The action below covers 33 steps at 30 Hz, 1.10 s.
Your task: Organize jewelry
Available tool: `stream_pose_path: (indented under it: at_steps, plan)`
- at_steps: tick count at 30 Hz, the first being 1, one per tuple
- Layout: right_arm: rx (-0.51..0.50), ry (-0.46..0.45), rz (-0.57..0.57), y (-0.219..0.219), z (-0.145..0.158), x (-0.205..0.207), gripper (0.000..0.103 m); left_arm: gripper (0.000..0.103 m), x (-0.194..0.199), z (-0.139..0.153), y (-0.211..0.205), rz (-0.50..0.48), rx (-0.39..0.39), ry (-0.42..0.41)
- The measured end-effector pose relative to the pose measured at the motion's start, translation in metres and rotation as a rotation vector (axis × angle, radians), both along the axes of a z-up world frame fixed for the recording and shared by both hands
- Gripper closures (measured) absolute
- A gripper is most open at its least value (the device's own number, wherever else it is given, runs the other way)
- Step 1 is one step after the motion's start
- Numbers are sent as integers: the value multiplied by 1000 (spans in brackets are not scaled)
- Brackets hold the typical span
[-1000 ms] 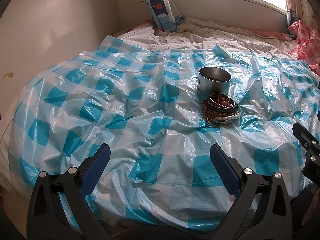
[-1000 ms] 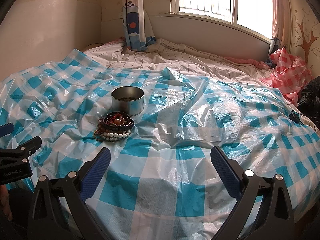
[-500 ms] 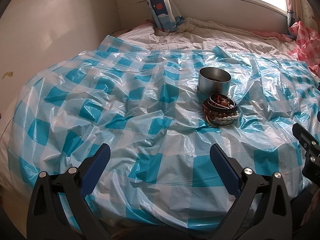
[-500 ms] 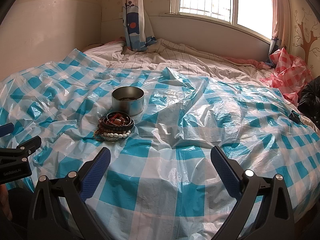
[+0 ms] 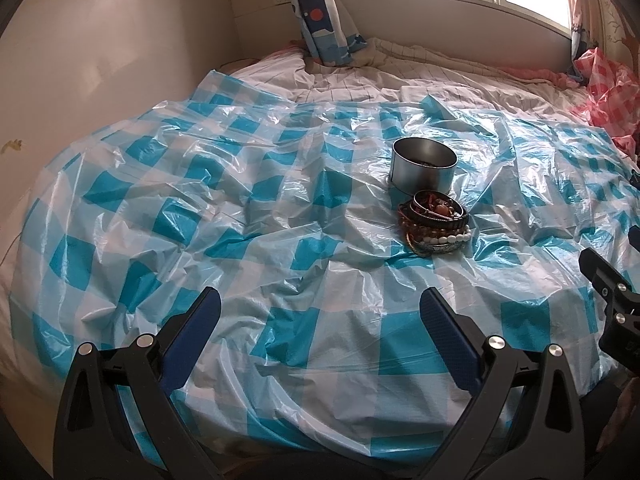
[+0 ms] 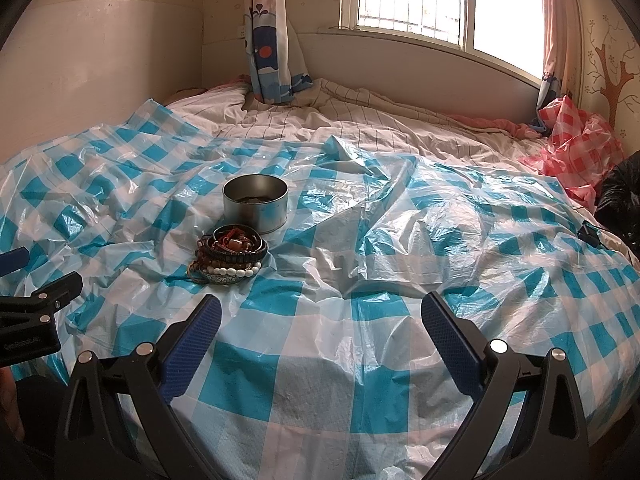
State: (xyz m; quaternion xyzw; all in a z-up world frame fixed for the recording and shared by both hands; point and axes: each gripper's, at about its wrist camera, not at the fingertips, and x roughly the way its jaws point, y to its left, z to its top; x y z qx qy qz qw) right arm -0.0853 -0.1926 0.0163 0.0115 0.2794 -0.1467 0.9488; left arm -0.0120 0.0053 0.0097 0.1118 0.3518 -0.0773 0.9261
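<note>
Blue-checked plastic sheet covers the bed; stacked bracelets (beaded, mixed) sit just before a metal tin, both the left hand-held gripper and the right hand-held gripper wide apart, empty.

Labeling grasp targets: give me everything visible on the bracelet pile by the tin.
The bracelet pile is a compact round stack of bangles and beaded strands lying flat on the blue-and-white checked plastic sheet. Dark braided or leather-like bands sit on top around reddish-brown and amber beads; a strand of white beads runs along the near side above a patterned bangle at the bottom. It lies just in front of the open metal tin; whether they touch is unclear. Neither claw touches it.
</note>
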Motion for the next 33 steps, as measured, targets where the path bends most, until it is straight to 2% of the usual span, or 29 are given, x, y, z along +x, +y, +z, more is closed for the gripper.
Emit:
stream_pose_path:
  at_steps: [21, 28, 33]
  plan:
    - [6, -2, 2, 0, 0, 0, 7, 7, 2, -5, 7, 10, -9, 20]
    - [27, 10, 22, 4, 1, 5, 7, 7, 4, -4, 4, -13, -10, 34]
    - [-2, 30, 43, 8, -2, 7, 7, 7, 17, -4, 0, -56, -63, 97]
